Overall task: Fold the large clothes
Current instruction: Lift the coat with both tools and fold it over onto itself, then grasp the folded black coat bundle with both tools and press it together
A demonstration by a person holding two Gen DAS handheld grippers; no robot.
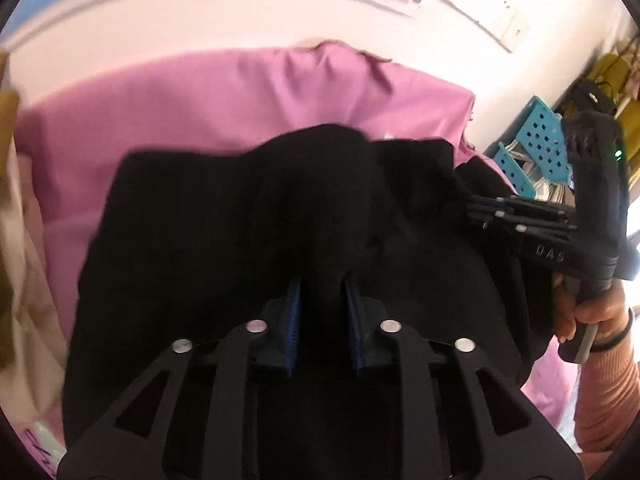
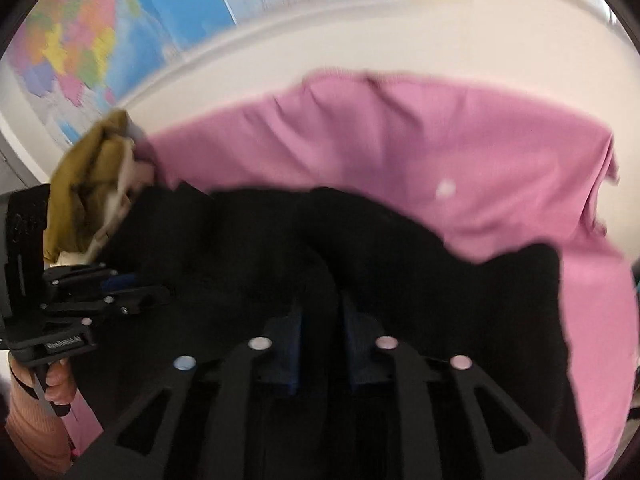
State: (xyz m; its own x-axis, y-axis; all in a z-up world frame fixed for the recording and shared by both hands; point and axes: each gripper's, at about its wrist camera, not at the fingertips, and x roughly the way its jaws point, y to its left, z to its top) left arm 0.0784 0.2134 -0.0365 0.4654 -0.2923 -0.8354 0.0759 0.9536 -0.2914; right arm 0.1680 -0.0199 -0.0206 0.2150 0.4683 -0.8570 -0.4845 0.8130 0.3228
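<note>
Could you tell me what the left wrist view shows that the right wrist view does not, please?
Only the left wrist view shows the blue perforated basket and the right gripper from the side. Only the right wrist view shows the wall map clearly and the left gripper from the side. Both show the black garment pinched in each gripper, the pink cloth under it, and the mustard clothing.
</note>
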